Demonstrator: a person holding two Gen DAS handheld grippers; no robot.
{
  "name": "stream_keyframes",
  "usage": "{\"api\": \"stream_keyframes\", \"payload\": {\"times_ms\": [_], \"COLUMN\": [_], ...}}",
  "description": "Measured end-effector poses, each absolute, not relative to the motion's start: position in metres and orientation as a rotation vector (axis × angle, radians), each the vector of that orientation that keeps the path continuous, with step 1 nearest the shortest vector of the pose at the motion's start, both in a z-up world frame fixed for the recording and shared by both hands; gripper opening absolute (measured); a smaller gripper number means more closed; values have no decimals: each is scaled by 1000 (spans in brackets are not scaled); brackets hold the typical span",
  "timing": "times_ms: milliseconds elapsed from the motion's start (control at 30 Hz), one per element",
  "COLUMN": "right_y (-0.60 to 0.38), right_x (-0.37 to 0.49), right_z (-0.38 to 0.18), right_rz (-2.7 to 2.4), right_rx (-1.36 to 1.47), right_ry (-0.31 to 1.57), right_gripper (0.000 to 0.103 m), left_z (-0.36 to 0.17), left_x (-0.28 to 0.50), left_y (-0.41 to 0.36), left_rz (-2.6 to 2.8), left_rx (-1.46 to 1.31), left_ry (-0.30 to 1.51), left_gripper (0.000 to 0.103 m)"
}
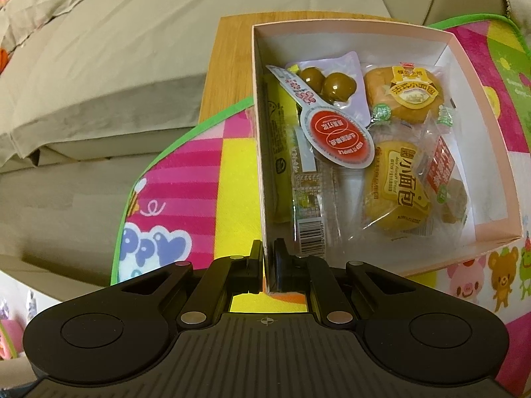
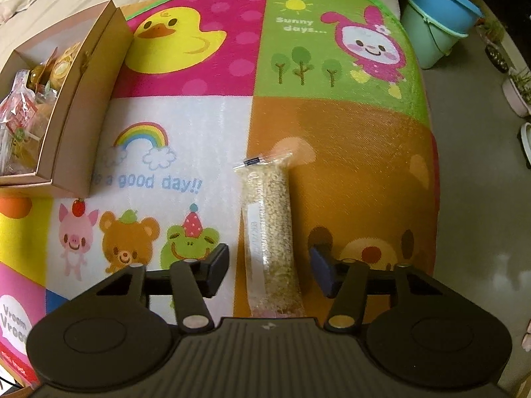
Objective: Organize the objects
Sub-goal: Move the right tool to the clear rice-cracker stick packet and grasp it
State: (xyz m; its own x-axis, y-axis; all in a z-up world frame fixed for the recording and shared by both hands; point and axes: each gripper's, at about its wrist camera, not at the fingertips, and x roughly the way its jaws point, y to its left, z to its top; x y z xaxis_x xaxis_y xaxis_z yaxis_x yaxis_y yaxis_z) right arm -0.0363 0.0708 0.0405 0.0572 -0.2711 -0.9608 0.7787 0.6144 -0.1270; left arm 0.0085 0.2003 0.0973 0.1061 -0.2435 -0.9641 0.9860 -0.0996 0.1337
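The left gripper (image 1: 265, 258) pinched the near wall of the pink box (image 1: 491, 122), snacks packed inside. The right gripper (image 2: 270, 267) stood wide, straddling a clear bag of grain (image 2: 270, 229) pointing toward twelve o'clock on the cartoon mat (image 2: 348, 139); the box sat at ten o'clock.

Box at my left, grain bag at my right, both on the mat

My left gripper (image 1: 265, 258) pinches the near left wall of the box (image 1: 491, 152), one finger inside, one outside. In it, the egg pack (image 1: 327, 89) lies behind and partly over the long packets by the left wall; two bread buns (image 1: 403, 94) lie to the right, one behind the other. The grain bag (image 2: 270, 232) lies lengthwise on the mat (image 2: 348, 126), between my right gripper's (image 2: 270, 270) spread fingers, well right of the box.
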Motion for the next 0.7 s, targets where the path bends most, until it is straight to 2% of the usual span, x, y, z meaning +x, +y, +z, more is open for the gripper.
{"api": "stream_keyframes", "payload": {"times_ms": [167, 500, 700], "right_y": [73, 120, 170], "right_x": [-29, -12, 9], "right_z": [38, 55, 93], "right_rz": [-845, -828, -823], "right_rx": [498, 548, 527], "right_ry": [1300, 1327, 1332], "right_gripper": [29, 29, 29], "left_z": [99, 95, 93], "left_x": [12, 12, 23], "left_y": [202, 201, 199], "left_rz": [-1325, -1382, -1430], "left_rx": [1159, 1138, 1111], "left_ry": [884, 882, 937], "left_gripper": [9, 9, 9]}}
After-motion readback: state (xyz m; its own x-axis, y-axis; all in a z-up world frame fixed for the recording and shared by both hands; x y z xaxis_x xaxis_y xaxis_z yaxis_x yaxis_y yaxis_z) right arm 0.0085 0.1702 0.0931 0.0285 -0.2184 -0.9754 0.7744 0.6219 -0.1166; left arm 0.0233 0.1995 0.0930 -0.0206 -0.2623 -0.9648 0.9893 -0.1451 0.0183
